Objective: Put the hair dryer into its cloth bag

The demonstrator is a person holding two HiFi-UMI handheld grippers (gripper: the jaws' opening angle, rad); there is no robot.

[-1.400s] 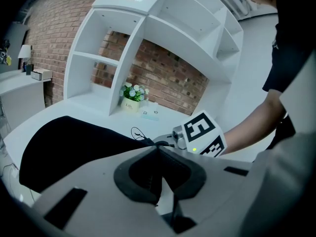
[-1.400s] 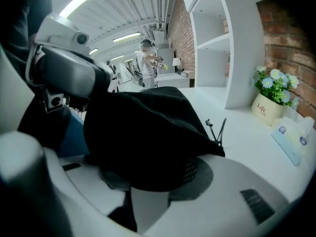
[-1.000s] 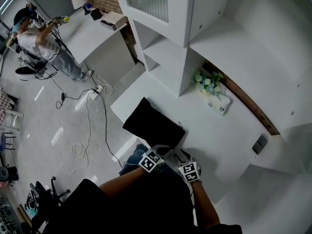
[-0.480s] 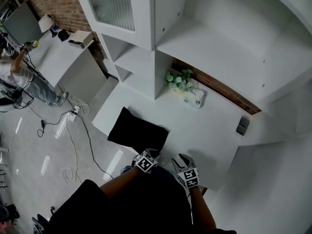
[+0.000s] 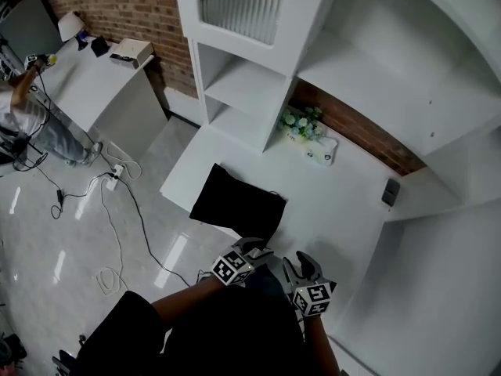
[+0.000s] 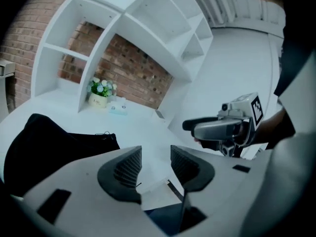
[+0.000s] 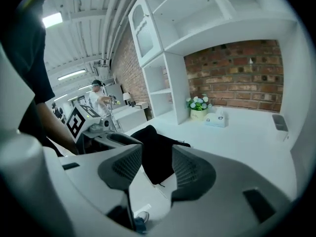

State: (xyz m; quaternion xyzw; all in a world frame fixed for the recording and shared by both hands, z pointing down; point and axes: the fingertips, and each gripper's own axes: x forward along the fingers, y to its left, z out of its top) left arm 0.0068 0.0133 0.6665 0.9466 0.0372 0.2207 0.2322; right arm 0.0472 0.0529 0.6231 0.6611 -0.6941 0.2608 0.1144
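Observation:
The black cloth bag (image 5: 239,202) lies flat on the white counter (image 5: 337,202), near its front left edge. No hair dryer shows in any view. Just in front of the bag's near edge, my left gripper (image 5: 262,249) is open; its jaws have just been opening and nothing is between them. In the left gripper view the bag (image 6: 49,142) sits to the left of the left gripper (image 6: 154,154). My right gripper (image 5: 300,263) hangs beside the left one, open and empty. Seen along the right gripper (image 7: 157,157), the bag (image 7: 158,147) lies beyond the jaws.
A flower pot (image 5: 301,124) and a tissue box (image 5: 321,153) stand at the counter's back, under white shelving (image 5: 243,92). A small grey object (image 5: 389,192) lies at the right. Cables (image 5: 117,178) trail on the floor, and a person (image 5: 23,108) works at far left.
The head view has swung, so the counter and bag sit differently in the picture. Both grippers have drawn back slightly from the bag's near edge, which stays on the counter.

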